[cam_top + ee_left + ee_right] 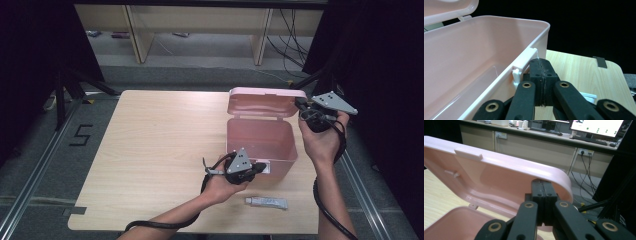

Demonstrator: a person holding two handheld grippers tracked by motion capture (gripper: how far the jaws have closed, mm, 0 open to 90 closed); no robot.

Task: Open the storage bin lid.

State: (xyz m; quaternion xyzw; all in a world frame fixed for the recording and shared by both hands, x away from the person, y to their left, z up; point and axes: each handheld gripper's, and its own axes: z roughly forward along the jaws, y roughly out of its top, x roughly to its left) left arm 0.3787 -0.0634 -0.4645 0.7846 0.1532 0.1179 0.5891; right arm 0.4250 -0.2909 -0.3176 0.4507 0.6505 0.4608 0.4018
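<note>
— From the high view, how are the hands placed?

— The left gripper (258, 167) is held low at the front wall of the pink box (260, 140), the forearm coming in slanted from below the box. The right gripper (303, 107) is raised at the right end of the box's lid (265, 102), wrist bent, with its cable looping down the forearm. The box sits on the right half of the table (160, 145), lid up and tilted back.

— Anything to read there?

— A "5" is taped on the floor, well left of the box. In front of the box lies a small tube (266, 202); its print is too small to read.

— And the left gripper view?

— The left gripper (541, 75) has its jaws pressed together, right against the box's white latch tab (526, 60) at the rim; whether anything is pinched between them I cannot tell. The box (474, 50) shows a bare pink floor, nothing in the part visible.

— The right gripper view?

— The right gripper (543, 195) has its jaws closed at the lid's (499, 172) rounded corner, the pads meeting at the edge; a real grip on it I cannot confirm. A white catch (468, 154) sits on the lid's rim. Behind the box, a bright screen (596, 126) stands on a desk, its text unreadable.
</note>
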